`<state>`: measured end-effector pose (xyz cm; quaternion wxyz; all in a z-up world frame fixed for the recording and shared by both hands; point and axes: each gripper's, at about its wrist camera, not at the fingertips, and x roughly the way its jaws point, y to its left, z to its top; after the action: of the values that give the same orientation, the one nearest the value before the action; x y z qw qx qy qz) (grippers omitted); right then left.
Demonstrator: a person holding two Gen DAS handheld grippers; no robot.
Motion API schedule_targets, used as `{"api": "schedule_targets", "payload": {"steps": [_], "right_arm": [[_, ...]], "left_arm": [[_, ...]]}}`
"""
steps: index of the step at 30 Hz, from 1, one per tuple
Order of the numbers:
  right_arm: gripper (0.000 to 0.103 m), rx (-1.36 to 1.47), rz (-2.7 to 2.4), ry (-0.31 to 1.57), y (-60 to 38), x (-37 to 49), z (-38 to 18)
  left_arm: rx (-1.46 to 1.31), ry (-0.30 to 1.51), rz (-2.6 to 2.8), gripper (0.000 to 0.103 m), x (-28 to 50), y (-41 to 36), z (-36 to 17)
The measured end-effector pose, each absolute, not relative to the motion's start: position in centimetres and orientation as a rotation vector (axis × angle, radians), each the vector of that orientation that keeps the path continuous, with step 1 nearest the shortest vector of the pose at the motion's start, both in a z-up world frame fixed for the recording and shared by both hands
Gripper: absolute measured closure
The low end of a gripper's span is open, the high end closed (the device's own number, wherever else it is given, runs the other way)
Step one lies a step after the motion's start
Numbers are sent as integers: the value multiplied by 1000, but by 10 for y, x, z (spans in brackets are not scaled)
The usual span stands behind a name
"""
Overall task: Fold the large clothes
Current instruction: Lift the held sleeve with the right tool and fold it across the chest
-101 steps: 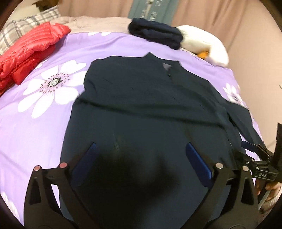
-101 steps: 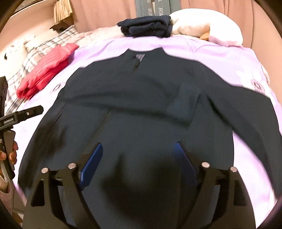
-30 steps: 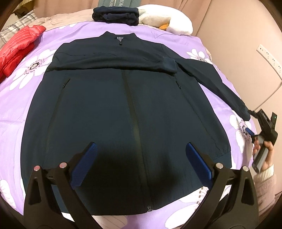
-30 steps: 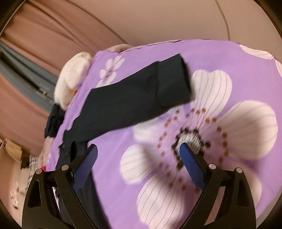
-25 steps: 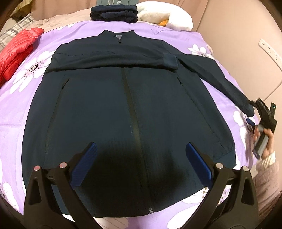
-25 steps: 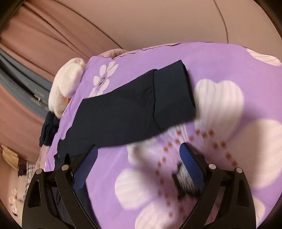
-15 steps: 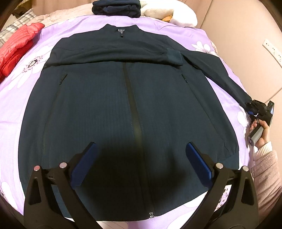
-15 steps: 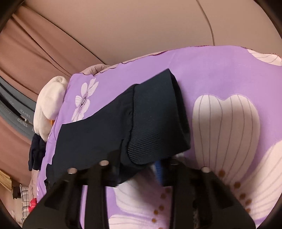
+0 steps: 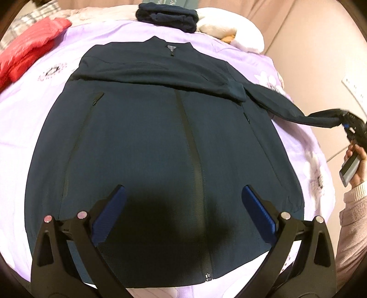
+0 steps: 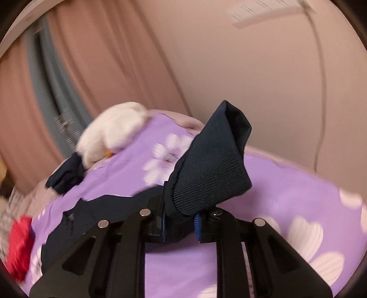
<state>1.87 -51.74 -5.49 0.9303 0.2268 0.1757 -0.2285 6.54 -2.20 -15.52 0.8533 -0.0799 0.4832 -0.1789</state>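
A red quilted puffer jacket (image 9: 29,43) lies bunched at about ten o'clock on the bed with the lilac, white-flowered cover (image 9: 27,110), a checked pillow (image 9: 36,15) just behind it. The large dark navy zip-front jacket (image 9: 160,149) is spread flat, front up, across the middle of the bed, collar toward twelve o'clock and hem toward six; one sleeve is folded across the chest. The left gripper (image 9: 182,209), with black arms and blue pads, hovers wide apart over the lower half of the jacket, holding nothing. At twelve o'clock a folded dark navy garment (image 9: 167,13) sits touching a white plush toy (image 9: 229,29), with brownish-pink curtains (image 10: 96,68) and a grey strip behind them. Toward three o'clock the jacket's other sleeve (image 9: 286,107) stretches off the body and lifts clear of the bed to the right gripper (image 10: 180,223), whose jaws are clamped on the ribbed cuff (image 10: 213,172); the cuff stands up above the pads. A plain beige wall (image 10: 263,68) runs along the bed's right side, carrying a white socket strip (image 9: 354,88) and a thin cable (image 10: 321,103)
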Motion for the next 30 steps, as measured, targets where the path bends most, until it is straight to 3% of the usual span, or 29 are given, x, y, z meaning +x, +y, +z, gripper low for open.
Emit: {"api": "schedule_targets", "payload": {"steps": [6, 17, 23, 30], "right_arm": [[85, 209, -311, 343, -427, 61, 14], [85, -57, -112, 416, -274, 140, 50], [85, -229, 8, 505, -178, 181, 33], [85, -406, 117, 663, -76, 219, -31]], "left_arm": [[-251, 999, -373, 2, 64, 7, -158], [-330, 950, -361, 2, 57, 54, -160], [-392, 935, -320, 2, 58, 87, -166], [-447, 942, -274, 2, 60, 115, -177]]}}
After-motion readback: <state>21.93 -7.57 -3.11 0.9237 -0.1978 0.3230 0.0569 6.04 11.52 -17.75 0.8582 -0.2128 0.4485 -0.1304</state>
